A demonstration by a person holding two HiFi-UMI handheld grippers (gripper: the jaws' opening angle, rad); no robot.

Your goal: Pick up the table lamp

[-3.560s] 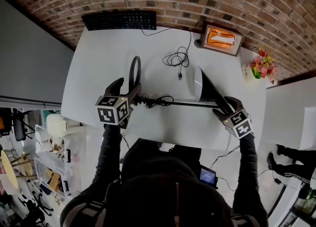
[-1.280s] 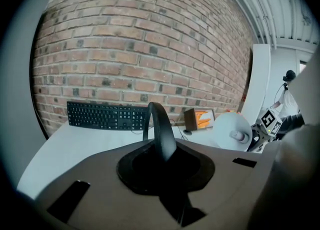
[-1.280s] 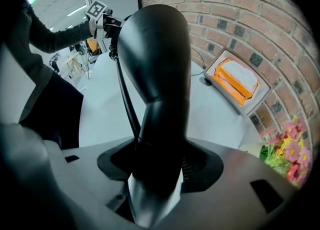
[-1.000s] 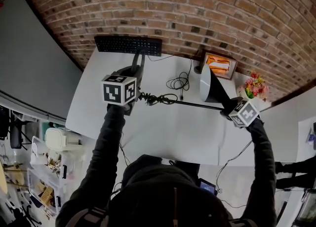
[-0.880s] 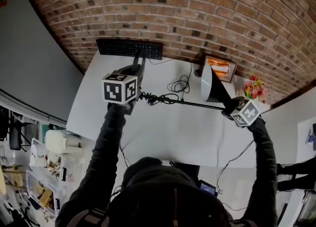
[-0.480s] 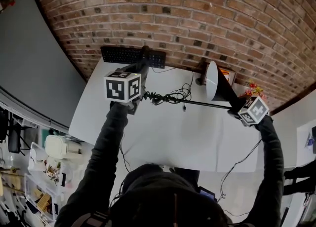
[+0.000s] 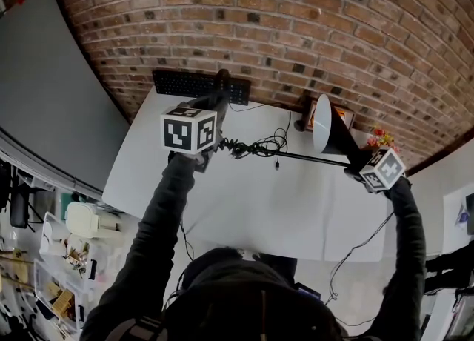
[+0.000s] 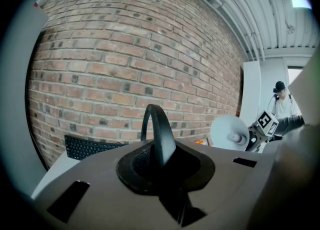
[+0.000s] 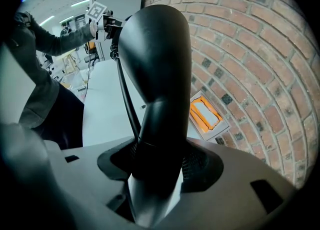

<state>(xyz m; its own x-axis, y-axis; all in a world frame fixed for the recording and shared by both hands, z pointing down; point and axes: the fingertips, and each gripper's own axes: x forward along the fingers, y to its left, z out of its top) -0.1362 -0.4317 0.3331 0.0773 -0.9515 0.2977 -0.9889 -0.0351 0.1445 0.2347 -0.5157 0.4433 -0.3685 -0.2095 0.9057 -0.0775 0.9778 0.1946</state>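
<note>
The black table lamp, with cone shade, thin rod and disc base, hangs level across the head view's upper middle, above the white counter. The left tool clamps its base edge. The right tool clamps the shade's neck.

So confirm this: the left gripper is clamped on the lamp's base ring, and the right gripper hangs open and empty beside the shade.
Not quite. The right gripper is not open and empty: its jaws are shut on the narrow neck of the shade, as the right gripper view shows. The left gripper is indeed clamped on the base ring.
</note>
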